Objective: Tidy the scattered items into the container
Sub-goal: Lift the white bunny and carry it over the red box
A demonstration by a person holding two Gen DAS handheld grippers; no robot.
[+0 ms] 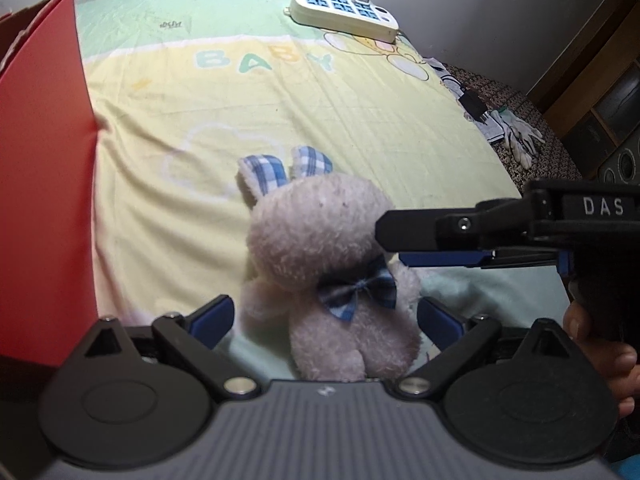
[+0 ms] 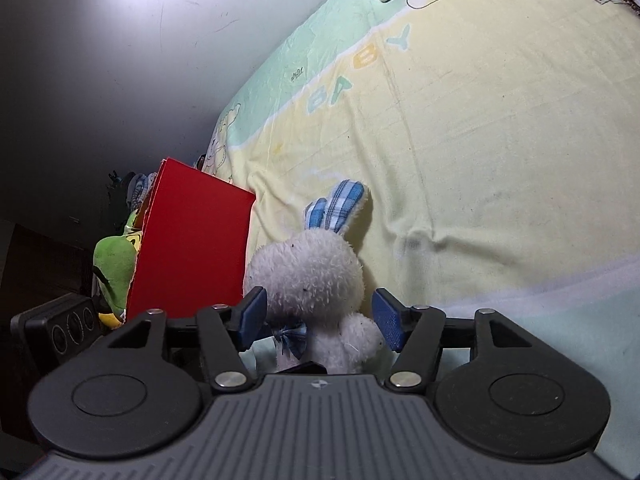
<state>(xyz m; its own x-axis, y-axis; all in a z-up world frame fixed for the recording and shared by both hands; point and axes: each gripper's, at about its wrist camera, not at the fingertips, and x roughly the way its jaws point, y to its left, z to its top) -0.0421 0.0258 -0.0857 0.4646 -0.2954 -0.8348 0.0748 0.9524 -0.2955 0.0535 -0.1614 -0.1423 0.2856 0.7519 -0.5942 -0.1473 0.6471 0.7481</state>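
Observation:
A white plush rabbit [image 1: 328, 264] with blue plaid ears and a blue bow tie lies on the yellow "BABY" blanket [image 1: 320, 112]. My left gripper [image 1: 326, 322] is open, its blue pads on either side of the rabbit's body. My right gripper [image 2: 320, 320] is open around the same rabbit [image 2: 316, 276]; its fingers [image 1: 432, 236] reach in from the right in the left wrist view, at the rabbit's head. The red box [image 1: 40, 200] stands at the left; in the right wrist view the box [image 2: 192, 240] holds a green plush toy [image 2: 114, 268].
A white power strip [image 1: 344, 12] with a plugged cable lies at the blanket's far edge. White gloves [image 1: 520, 136] and a black adapter [image 1: 474, 104] lie on the dark surface to the right. A wall runs behind the blanket.

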